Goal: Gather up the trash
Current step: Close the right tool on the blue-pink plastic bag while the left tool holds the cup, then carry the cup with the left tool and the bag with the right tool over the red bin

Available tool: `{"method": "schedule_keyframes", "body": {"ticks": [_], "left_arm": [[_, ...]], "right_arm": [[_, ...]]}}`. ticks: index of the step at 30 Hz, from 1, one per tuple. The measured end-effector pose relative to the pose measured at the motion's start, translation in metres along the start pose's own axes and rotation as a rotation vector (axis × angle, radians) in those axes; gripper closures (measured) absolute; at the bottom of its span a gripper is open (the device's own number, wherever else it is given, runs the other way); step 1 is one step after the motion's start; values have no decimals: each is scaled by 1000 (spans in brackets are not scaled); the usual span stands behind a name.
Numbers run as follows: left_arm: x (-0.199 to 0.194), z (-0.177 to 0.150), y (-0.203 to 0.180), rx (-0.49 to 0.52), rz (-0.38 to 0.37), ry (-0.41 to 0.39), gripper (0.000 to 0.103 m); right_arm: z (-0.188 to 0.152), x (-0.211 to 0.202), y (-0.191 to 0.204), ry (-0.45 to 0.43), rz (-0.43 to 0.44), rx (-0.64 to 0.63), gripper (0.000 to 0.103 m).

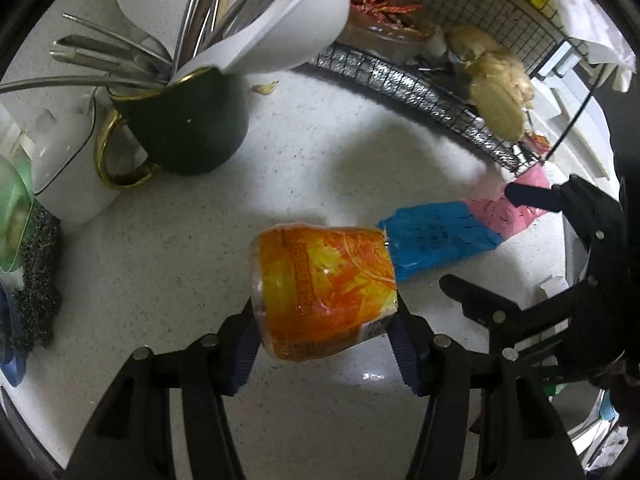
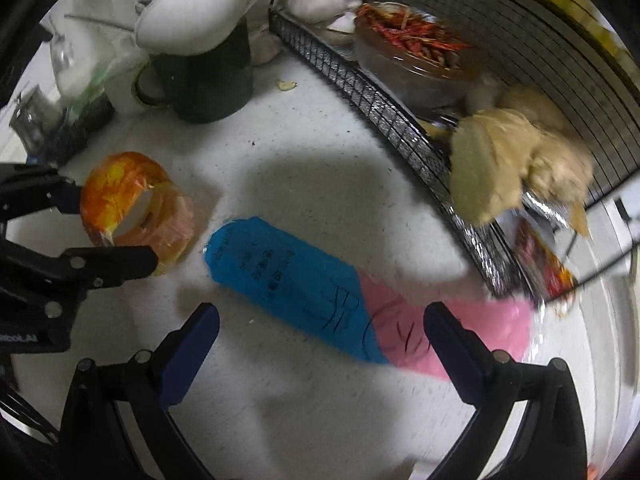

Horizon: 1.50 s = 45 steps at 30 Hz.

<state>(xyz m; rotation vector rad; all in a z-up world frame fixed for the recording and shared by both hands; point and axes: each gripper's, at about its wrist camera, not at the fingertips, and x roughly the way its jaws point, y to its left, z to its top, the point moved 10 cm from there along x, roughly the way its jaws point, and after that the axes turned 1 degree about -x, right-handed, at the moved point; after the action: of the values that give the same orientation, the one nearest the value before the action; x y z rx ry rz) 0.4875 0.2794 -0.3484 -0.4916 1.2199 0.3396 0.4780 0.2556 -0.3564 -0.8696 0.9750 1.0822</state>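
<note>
While both hand-held grippers point down at the bench [image 1: 320,152], two pieces of trash lie within reach.

The left hand-held gripper [image 1: 324,332] has its pads against the ends of the orange cup [image 1: 324,288], which lies on its side, apparently to lift it. The right hand-held gripper [image 2: 320,344] stands wide open and empty, straddling the blue-and-pink wrapper [image 2: 320,296] flat beside the cup, likely lining up a pinch near the wire basket [image 2: 400,120].
</note>
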Motion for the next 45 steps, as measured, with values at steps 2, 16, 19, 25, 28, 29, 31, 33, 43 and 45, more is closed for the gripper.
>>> {"method": "schedule_keyframes", "body": {"ticks": [2, 16, 19, 25, 28, 29, 31, 33, 43, 45], "left_arm": [[6, 0, 1, -6, 10, 17, 48], [2, -12, -11, 24, 2, 19, 48], [-9, -22, -18, 49, -7, 6, 47], [-37, -40, -46, 121, -58, -25, 48], [-47, -43, -64, 170, -74, -52, 47], [-55, -45, -71, 186, -86, -62, 48], [-67, -50, -85, 220, -104, -79, 47], [-76, -58, -96, 248, -117, -87, 47], [-129, -123, -146, 376, -149, -131, 47], [-136, -141, -156, 397, -152, -135, 47]], "right_arm": [[4, 10, 2, 9, 8, -32, 1], [2, 32, 33, 73, 105, -45, 78], [-6, 27, 39, 73, 88, 4, 84], [-15, -19, 48, -14, 6, 126, 84], [-26, -44, 54, -42, -30, 183, 84], [-29, -52, 53, -49, -43, 206, 84], [-38, -66, 51, -62, -58, 240, 84], [-51, -85, 52, -80, -84, 273, 84], [-142, -159, 58, -148, -136, 414, 84], [-166, -177, 65, -161, -142, 436, 84]]}}
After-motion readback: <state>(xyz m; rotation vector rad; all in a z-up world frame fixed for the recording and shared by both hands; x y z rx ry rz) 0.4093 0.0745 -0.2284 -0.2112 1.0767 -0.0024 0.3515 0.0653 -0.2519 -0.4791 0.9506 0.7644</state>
